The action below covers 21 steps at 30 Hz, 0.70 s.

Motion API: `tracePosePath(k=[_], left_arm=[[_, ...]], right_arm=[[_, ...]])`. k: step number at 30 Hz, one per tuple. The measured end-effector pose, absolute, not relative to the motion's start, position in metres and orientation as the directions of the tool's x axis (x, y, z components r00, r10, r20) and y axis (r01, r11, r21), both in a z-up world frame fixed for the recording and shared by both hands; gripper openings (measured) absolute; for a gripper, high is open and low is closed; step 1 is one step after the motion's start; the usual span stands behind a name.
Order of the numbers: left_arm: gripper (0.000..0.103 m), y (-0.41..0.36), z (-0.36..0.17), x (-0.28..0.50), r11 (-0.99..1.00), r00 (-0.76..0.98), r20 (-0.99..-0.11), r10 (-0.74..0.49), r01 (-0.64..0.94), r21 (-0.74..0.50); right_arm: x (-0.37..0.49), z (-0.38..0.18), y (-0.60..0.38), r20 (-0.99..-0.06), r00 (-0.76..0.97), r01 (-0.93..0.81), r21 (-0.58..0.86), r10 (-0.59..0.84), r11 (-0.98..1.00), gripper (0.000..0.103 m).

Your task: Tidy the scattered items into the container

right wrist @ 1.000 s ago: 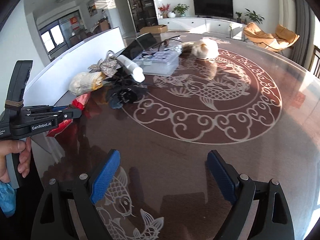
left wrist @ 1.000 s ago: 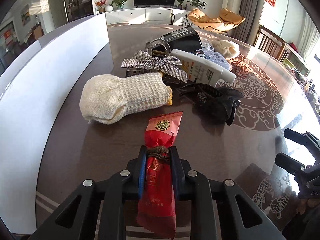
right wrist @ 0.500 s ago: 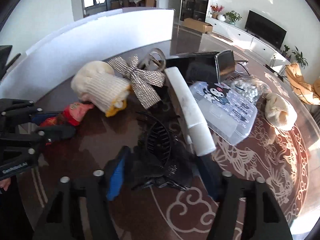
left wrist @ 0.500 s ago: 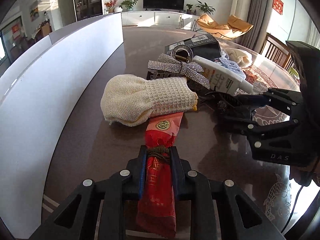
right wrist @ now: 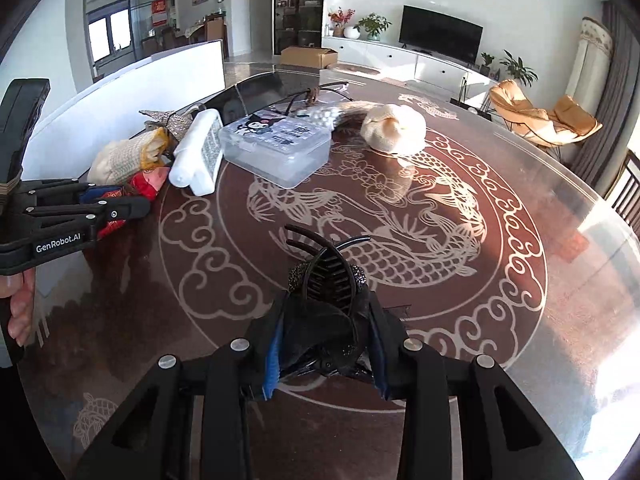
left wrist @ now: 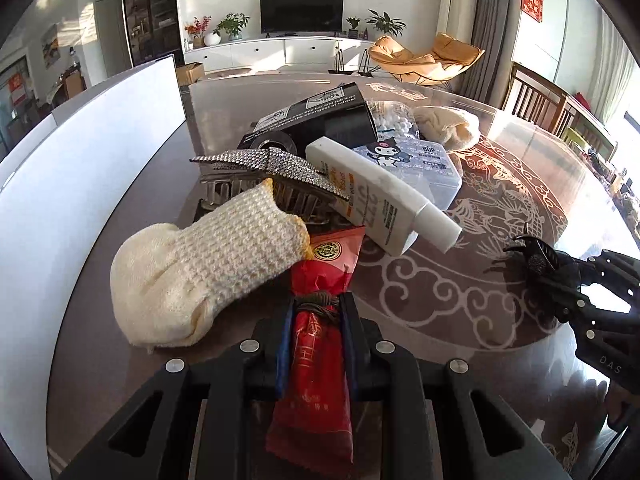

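— Between the left hand-held gripper's [left wrist: 316, 312] fingers sits a red packet [left wrist: 316, 344], clamped tight, its tip under the cream knitted sock [left wrist: 200, 268] just ahead.

— And the right hand-held gripper [right wrist: 326, 320]?

— Closed on a black hair claw [right wrist: 326, 280], above the table [right wrist: 460, 280]. Farther ahead lie the white tube [right wrist: 198, 152] and clear box [right wrist: 276, 144].
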<state>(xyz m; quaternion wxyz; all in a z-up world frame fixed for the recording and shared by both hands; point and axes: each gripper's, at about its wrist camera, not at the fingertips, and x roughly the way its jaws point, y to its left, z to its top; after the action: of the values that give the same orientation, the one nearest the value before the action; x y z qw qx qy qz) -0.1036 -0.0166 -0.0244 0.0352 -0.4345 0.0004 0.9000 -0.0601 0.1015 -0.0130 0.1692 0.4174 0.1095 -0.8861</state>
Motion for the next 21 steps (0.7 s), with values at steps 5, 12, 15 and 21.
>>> tracePosePath(k=[5,12,15,21], left_arm=[[0.022,-0.006,-0.025,-0.132,-0.999,-0.628,-0.777,0.040,-0.025,-0.031],[0.103,0.020,-0.036,-0.158,-0.994,-0.589,-0.807,0.044,-0.103,0.020],[0.103,0.020,-0.042,-0.160,-0.995,-0.580,-0.812,0.063,-0.101,-0.006],[0.103,0.019,-0.043,-0.157,-0.995,-0.578,-0.814,0.059,-0.102,0.000]], right_arm=[[-0.065,-0.007,0.099,-0.778,-0.599,0.364,-0.051,-0.192,-0.930,0.037],[-0.062,-0.005,0.099,-0.779,-0.596,0.352,-0.036,-0.194,-0.935,0.038],[-0.061,-0.006,0.099,-0.779,-0.596,0.352,-0.035,-0.195,-0.935,0.038],[-0.061,-0.006,0.099,-0.779,-0.596,0.352,-0.034,-0.195,-0.935,0.038]])
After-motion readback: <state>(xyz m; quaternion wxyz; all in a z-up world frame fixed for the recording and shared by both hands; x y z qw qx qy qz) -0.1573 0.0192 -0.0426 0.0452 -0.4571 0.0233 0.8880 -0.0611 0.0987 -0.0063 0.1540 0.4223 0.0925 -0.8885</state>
